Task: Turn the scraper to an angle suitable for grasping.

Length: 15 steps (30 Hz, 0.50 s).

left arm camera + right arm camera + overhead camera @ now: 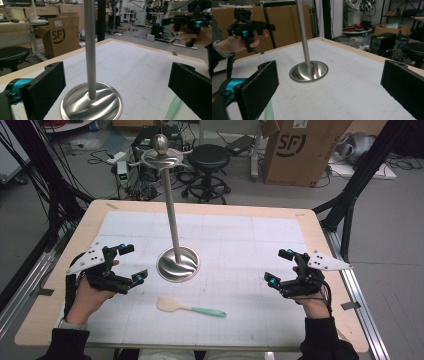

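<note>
Left claw [131, 264] at left side of tabletop [310, 227], held in left hand [92, 290], jaws spread wide, holding nothing, hovering above white gridded mat [240, 245]. In left gripper view, own two black jaws framing metal stand [91, 100] close ahead, right claw [197, 23] far off at upper right.

Centre: metal stand [178, 264] upright on mat, round shiny base flat on surface, thin pole rising to curved hook bar and ball knob on top. Just in front of base, nearer person: spatula [189, 307] lying flat, pale wooden blade pointing left, mint-green handle pointing right, apart from base. Untouched by either claw.

Right claw [279, 268] at right side of tabletop, held in right hand [312, 300], jaws also wide, empty. In right gripper view, stand base [309, 71] ahead between jaws, left claw [249, 27] raised at upper left, green spatula handle [269, 111] peeking beside left jaw.
</note>
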Tool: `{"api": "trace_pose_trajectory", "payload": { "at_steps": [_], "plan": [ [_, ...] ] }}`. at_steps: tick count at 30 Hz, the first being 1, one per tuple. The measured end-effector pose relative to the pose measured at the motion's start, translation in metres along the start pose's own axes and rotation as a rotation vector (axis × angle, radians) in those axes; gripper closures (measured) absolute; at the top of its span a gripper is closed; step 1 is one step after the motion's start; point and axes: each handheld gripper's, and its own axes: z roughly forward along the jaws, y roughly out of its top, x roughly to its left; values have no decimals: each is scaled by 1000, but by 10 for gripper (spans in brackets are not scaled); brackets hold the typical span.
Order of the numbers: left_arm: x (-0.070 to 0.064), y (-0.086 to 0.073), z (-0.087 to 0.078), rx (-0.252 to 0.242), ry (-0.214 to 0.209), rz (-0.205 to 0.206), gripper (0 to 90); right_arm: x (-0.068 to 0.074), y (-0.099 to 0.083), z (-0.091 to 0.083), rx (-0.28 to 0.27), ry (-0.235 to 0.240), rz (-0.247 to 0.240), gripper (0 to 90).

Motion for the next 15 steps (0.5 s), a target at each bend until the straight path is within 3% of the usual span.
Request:
{"api": "trace_pose_trajectory", "payload": {
  "at_steps": [5,11,13,15],
  "plan": [
    [1,1,-1,6,71,5,16,0,-1,1,10,6,0,2],
    [-6,1,6,13,58,28,18,-1,-1,1,16,3,1,2],
    [-13,1,8,8,33,104,102,-1,-1,1,18,4,3,2],
    [-15,1,8,6,24,114,216,-1,-2,2,24,4,5,2]
  ]
}}
